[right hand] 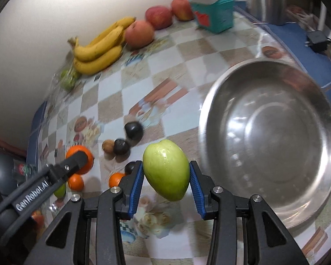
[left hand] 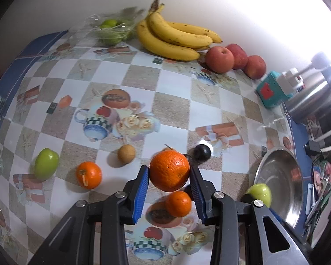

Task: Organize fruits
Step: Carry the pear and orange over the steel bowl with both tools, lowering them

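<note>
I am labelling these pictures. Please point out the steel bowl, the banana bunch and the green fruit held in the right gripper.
steel bowl (right hand: 209,101): right wrist view, on its left rim.
banana bunch (left hand: 170,37): left wrist view, middle banana.
green fruit (right hand: 166,169): right wrist view, its centre.

bananas (left hand: 176,37) left of apples (left hand: 234,60) | bowl (right hand: 273,141) probably right of both, nearer

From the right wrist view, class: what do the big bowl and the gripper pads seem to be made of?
Bowl: apparently stainless steel with a polished finish; it is silver-grey and mirrors light in rings.
Right gripper pads: probably rubber or soft plastic, matt blue and finely ribbed, pressed against the green fruit.
</note>
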`<state>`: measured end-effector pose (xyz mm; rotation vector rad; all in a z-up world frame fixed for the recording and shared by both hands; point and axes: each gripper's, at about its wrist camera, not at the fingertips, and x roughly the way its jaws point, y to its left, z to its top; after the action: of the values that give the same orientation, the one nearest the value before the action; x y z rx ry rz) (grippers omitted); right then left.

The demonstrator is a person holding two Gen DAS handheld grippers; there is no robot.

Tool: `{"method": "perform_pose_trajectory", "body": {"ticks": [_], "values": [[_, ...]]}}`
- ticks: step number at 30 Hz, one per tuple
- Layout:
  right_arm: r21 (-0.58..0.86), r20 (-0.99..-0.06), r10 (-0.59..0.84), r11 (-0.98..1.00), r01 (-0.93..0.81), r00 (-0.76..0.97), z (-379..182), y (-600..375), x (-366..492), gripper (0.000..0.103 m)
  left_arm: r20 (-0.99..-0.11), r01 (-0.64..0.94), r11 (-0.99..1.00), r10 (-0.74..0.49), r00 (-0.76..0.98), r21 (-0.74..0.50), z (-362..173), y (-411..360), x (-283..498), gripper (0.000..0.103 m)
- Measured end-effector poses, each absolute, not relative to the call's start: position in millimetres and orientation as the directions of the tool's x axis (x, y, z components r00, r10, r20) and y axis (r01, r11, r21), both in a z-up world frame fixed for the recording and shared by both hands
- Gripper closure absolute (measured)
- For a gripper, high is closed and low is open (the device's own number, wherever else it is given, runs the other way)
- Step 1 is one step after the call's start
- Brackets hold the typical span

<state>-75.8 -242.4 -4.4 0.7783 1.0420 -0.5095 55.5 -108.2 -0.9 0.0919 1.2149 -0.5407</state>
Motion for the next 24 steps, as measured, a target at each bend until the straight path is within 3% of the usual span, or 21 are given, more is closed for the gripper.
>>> {"method": "perform_pose_trajectory", "body": {"ticks": [24], "values": [[0.293,-0.924,-0.189,0.208,0.933,0.333,-16.3,-332.5,-193.9,0.060,-0.854,0.819,0.551,-0.493,0.167,-0.158,0.0,-219.3,-66.3,0.062]]}}
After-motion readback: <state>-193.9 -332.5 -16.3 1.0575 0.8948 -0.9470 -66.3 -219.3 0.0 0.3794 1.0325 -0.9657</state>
